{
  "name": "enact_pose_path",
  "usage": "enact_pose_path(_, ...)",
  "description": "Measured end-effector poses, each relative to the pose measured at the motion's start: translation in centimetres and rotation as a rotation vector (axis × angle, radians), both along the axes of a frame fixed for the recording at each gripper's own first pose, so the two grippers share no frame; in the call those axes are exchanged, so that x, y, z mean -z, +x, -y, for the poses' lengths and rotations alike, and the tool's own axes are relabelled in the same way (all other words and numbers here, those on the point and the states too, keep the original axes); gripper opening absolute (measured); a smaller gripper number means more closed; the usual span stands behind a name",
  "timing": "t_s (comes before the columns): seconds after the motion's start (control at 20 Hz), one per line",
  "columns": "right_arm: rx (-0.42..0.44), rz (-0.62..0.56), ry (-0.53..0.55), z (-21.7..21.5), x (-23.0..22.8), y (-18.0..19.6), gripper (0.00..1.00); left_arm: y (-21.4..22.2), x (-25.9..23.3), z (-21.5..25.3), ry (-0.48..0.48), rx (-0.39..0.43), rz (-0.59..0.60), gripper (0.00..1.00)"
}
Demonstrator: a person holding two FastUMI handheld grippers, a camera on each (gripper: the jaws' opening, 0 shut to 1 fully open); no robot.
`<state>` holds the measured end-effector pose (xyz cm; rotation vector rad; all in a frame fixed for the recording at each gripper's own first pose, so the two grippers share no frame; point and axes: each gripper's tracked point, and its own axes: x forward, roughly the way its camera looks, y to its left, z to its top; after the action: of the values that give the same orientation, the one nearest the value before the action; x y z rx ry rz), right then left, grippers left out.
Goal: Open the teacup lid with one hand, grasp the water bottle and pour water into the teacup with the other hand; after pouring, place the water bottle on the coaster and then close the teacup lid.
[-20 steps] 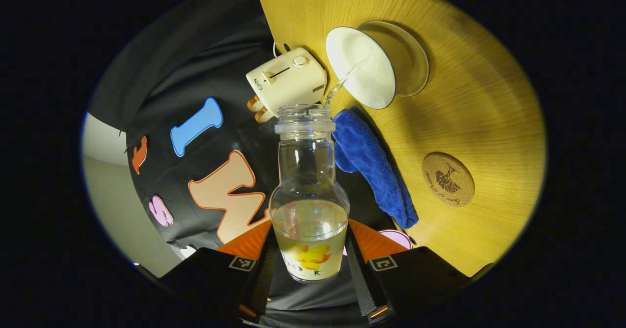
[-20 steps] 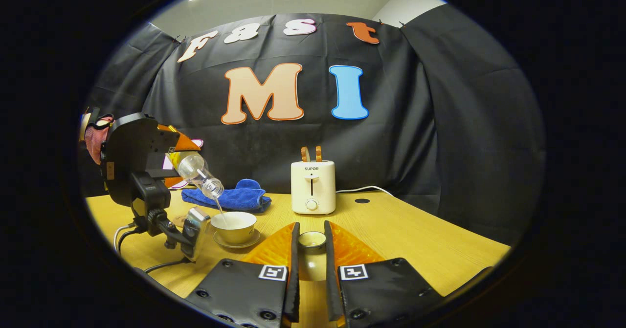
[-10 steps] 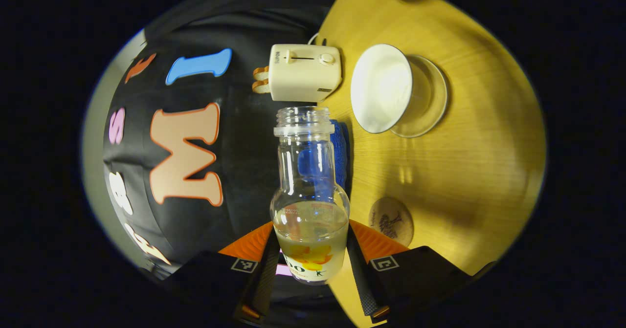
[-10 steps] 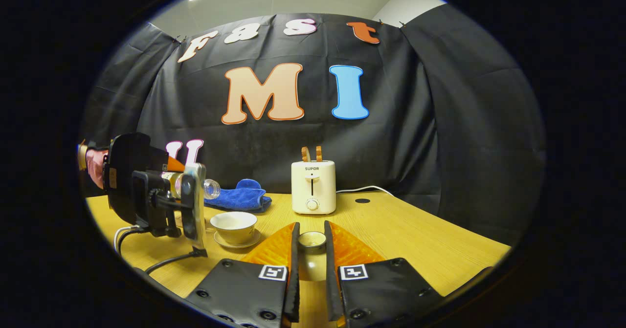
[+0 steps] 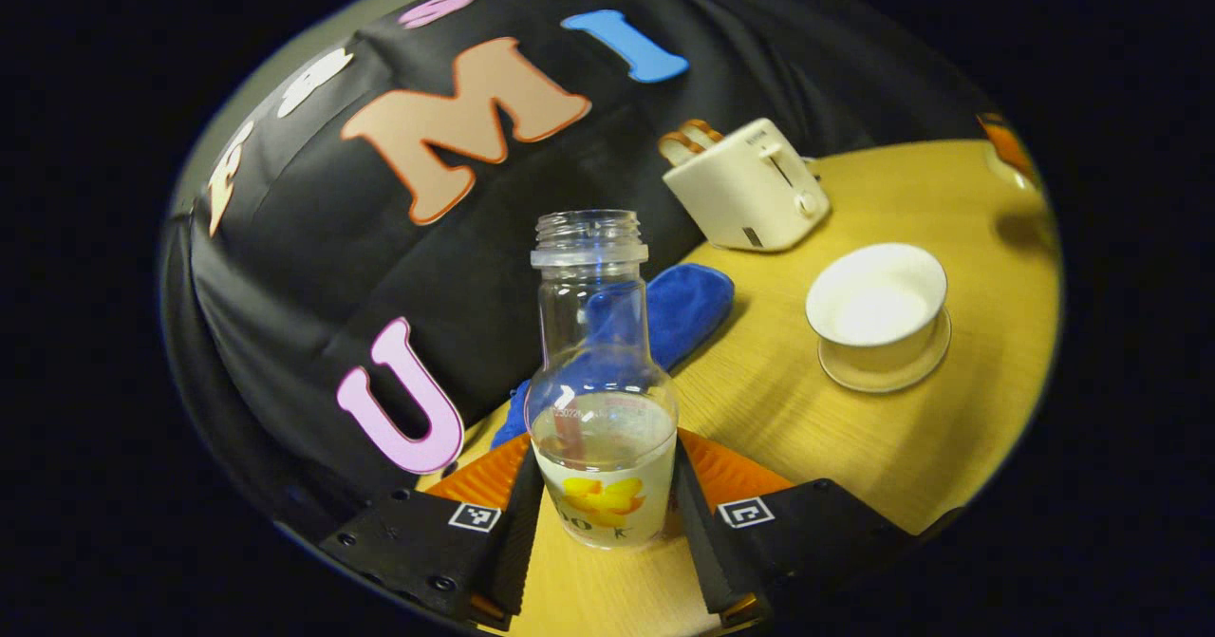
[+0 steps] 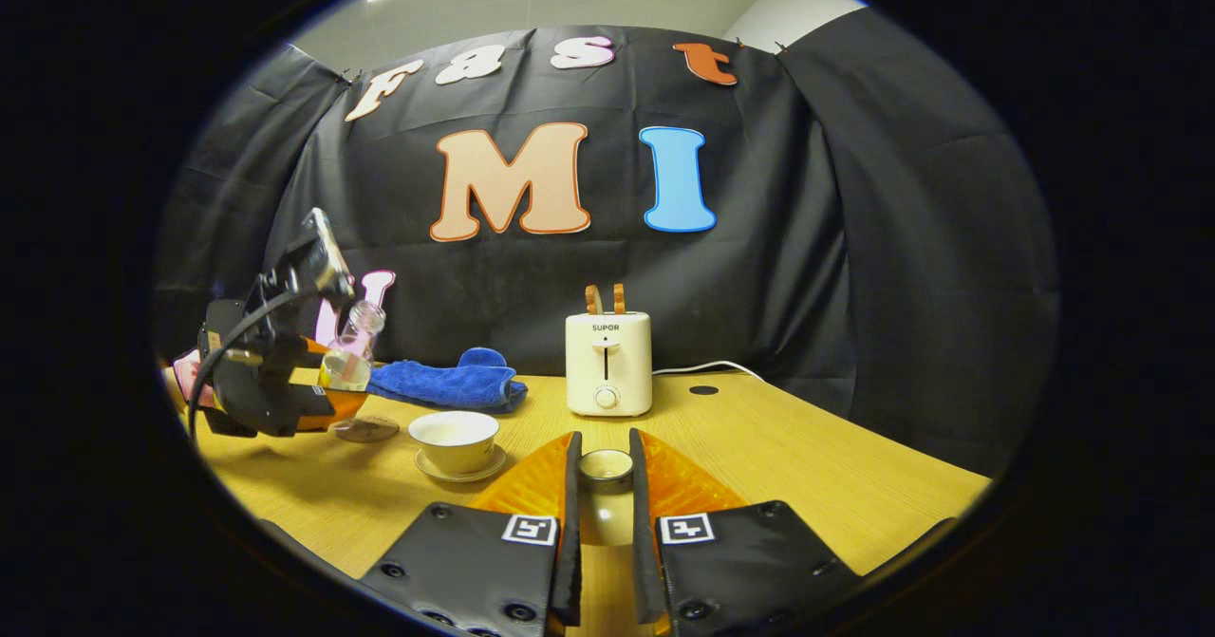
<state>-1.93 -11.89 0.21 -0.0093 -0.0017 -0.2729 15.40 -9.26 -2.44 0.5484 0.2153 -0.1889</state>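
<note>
My left gripper is shut on the clear water bottle, which has no cap, is partly full and stands nearly upright above the wooden table. To its right the white teacup sits open on its saucer. In the right gripper view the bottle leans slightly in the left gripper, just above the round coaster, left of the teacup. My right gripper is shut on the small teacup lid, low over the table.
A cream toaster with two slices stands at the back of the table, its cord trailing right. A blue cloth lies behind the teacup by the wall. The toaster and cloth sit beyond the bottle.
The bottle has swung back from pouring to nearly upright, and the stream has stopped. The left gripper dropped lower and left, over the coaster. The right gripper and lid stayed still.
</note>
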Motion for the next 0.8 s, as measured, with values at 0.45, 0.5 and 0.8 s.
enact_pose_path(0.45, 0.0, 0.0, 0.0, 0.0, 0.0, 0.0, 0.25, 0.6, -1.1, -0.4, -0.573, 0.009, -0.035, 0.67)
enact_pose_path(0.5, 0.0, 0.0, 0.0, 0.0, 0.0, 0.1, 0.25, 0.6, -0.9, -0.2, -0.603, 0.011, -0.052, 0.68)
enact_pose_path(0.8, 0.0, 0.0, 0.0, 0.0, 0.0, 0.1, 0.25, 1.4, -0.5, 0.0, -0.589, 0.016, -0.06, 0.69)
